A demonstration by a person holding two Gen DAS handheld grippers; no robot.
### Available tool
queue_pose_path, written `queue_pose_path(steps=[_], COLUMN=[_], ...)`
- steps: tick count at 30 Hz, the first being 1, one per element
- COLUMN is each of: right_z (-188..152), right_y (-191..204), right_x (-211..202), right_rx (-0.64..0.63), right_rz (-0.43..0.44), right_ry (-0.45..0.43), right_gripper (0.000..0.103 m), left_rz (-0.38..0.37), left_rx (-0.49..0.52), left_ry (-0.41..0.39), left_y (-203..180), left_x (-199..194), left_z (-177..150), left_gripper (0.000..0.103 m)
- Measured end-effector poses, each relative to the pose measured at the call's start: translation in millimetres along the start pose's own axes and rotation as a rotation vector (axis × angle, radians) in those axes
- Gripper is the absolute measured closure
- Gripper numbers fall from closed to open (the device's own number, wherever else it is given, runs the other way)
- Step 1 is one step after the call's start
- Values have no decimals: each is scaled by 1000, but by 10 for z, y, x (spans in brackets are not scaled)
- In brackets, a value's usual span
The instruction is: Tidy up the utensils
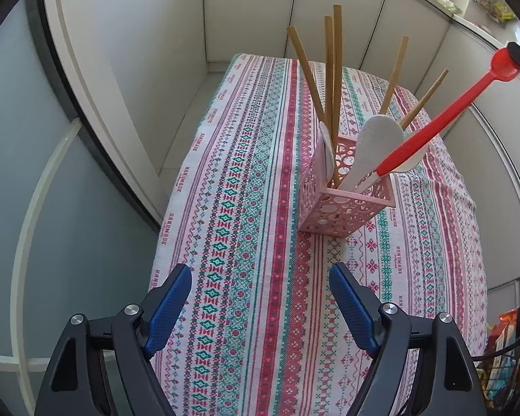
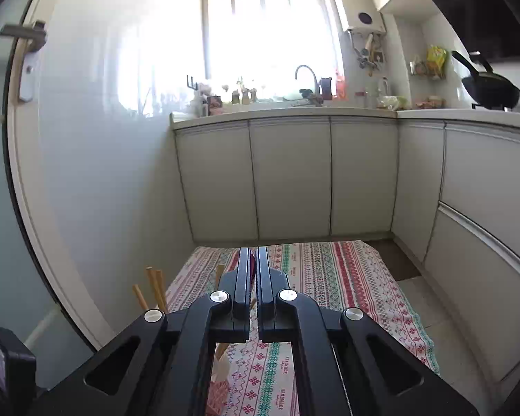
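Nearest, the left hand-held gripper (image 1: 260, 298) hangs spread and empty, before the pink perforated plastic basket (image 1: 343, 208) on the cloth-covered counter (image 1: 260, 138). Beyond the basket, the right hand-held gripper (image 1: 518, 56) apparently pinches the red plastic spoon (image 1: 443, 114), handle touching the basket's rim.

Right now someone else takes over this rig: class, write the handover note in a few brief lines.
Left gripper: open, empty, above the tablecloth in front of the pink basket.
Right gripper: shut on the bowl end of the red spoon, held high; its handle end is at the basket rim.
Done: chopsticks and white spoons stand in the basket.
Left: the red spoon is still gripped; lower it in and release.
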State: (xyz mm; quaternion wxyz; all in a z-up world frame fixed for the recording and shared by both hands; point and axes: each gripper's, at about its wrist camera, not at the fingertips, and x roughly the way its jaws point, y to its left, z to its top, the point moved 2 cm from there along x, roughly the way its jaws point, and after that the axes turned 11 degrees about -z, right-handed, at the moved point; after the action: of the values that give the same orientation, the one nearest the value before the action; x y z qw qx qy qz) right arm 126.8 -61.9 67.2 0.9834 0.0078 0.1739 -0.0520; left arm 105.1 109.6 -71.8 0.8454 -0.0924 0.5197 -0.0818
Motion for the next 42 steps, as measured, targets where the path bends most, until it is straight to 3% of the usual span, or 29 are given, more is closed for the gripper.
queue_pose_path(steps=[6,11,13,15,24,28,32,35,42], right_z=[-312,-365,-317,-267,-313,-470,-630,-734,-902], right_y=[463,536,409,223,-661,-956,-1149,-1237,-1303], right_x=[358,537,530,459,-97,-334,-500,-585,-668], right_rx=[-122,-50,18,75,129,132,111,93,58], right_rz=[15,209,247,257,159,124,89,74,52], right_ry=[30,179,231,256,391,441,490,530,596], right_gripper=[101,98,88,69,53,42,32,18,9], left_rz=[-6,-12,-6,-4,9,39,68,82,108], left_rx=[1,8,12,11,61,78,67,60,78], left_ry=[1,-7,-11,-21,-93,-123,-156,-151,-181], left_y=[49,41,26,1,-422,-632,-755,-829,-1019], left_x=[3,-18,-35,-68,-361,-479,-591,-608,-645], left_z=[25,23,19,9,-104,-193,-269,-327,-363], left_gripper=[20,20,20,20,12,1,0,0,0])
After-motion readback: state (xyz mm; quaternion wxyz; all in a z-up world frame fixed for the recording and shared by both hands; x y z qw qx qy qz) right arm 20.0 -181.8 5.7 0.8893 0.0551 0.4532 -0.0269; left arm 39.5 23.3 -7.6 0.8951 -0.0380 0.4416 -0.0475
